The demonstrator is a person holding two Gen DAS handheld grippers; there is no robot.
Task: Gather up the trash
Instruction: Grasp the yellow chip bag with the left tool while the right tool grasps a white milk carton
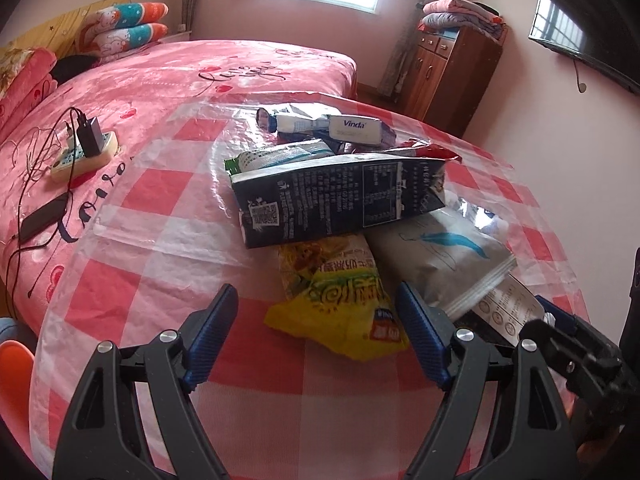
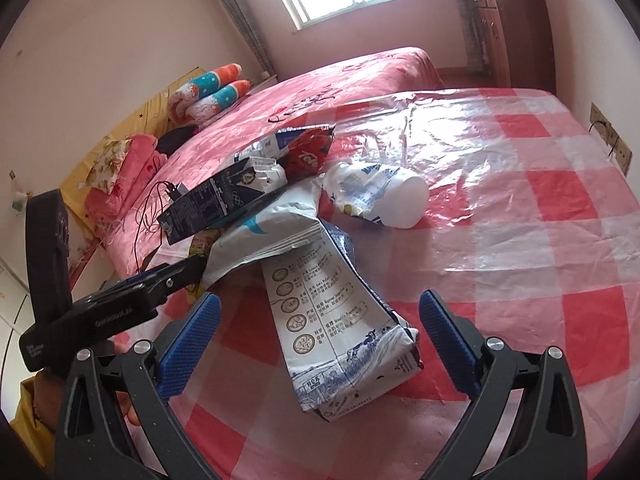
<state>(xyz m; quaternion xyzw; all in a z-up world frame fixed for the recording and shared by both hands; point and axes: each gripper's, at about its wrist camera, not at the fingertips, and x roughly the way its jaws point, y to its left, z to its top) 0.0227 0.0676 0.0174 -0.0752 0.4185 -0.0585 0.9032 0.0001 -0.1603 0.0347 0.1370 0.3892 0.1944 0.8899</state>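
Left gripper (image 1: 316, 334), lower centre of the left wrist view: fingers spread wide, empty, straddling the near end of the yellow noodle packet (image 1: 340, 300). Right gripper (image 2: 320, 340): fingers likewise apart, bracketing the blue-and-white milk carton (image 2: 340, 340). Beyond, mid-frame on the checked bench (image 1: 160, 280), lies the black carton (image 1: 340, 200) atop the trash pile. Judged step: approach. Next move calls for lowering and closing on a wrapper.

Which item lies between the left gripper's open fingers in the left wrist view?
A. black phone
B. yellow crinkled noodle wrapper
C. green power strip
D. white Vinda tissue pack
B: the yellow crinkled noodle wrapper lies between the left gripper fingers, untouched.
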